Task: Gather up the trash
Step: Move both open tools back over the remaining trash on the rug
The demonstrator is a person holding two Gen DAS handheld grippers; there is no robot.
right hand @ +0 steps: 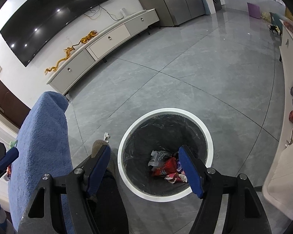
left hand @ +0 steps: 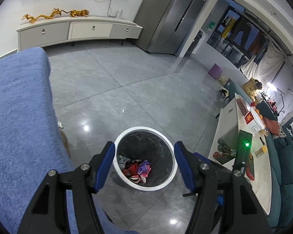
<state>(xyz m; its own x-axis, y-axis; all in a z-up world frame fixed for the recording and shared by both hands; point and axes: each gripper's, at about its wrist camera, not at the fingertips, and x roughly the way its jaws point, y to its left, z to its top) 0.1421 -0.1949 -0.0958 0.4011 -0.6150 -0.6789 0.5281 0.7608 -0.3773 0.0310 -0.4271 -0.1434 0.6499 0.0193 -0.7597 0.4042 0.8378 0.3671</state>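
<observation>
White-rimmed trash bin (left hand: 145,159), black liner, crumpled wrappers (left hand: 136,170) at bottom. Left gripper (left hand: 144,167) and right gripper (right hand: 146,167): 2 units above it, jaws wide, empty.

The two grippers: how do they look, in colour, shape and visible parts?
The left gripper and the right gripper look alike. Each has two angular black plastic arms with triangular cut-outs and round silver bolts at the joints. The jaws are flat, long and dark blue. No cable, marking or sleeve is visible on them.
</observation>
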